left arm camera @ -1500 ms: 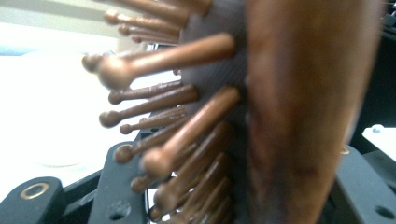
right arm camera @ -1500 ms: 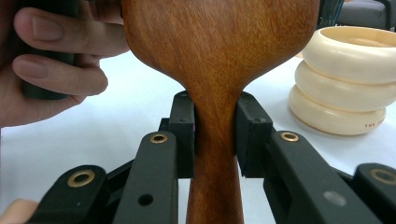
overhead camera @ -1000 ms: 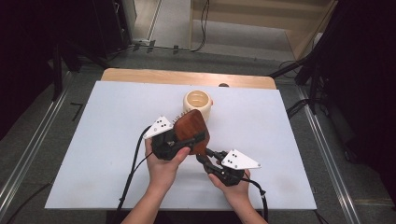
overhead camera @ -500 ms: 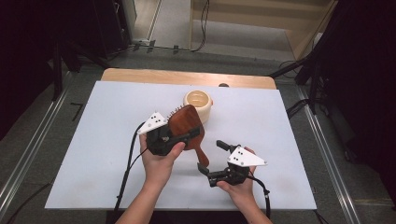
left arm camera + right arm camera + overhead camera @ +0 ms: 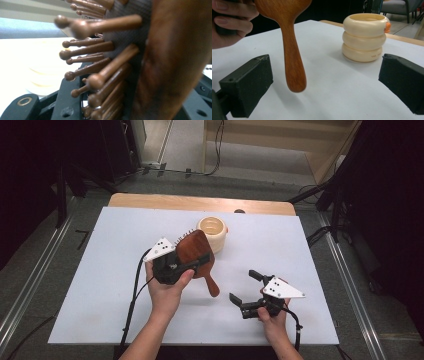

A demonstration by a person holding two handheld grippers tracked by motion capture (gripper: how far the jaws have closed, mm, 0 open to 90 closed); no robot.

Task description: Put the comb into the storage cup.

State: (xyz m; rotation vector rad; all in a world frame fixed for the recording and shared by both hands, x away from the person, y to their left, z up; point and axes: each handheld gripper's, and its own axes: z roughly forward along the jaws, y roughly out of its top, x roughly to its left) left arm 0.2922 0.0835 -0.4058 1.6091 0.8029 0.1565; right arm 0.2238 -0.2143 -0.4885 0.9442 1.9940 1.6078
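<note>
Done: my left tool (image 5: 197,262) is grasping the hairbrush (image 5: 195,254)
Left: my right tool (image 5: 248,287) is released, cup (image 5: 212,234) waits

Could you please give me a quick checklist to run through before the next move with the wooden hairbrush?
1. Left gripper clamped on the brown wooden paddle hairbrush: ok, jaws shut across the head, wooden bristle pins close before its camera.
2. Brush clear of the white table: ok, the handle hangs free above the surface.
3. Right gripper free: ok, jaws have just opened, nothing between them.
4. Right gripper clear of the handle: ok, apart from it in the high view.
5. Cream ribbed ring-shaped cup upright and unobstructed: ok, standing behind the brush.
6. Firmness of the grip on the brush head: cannot tell.
</note>
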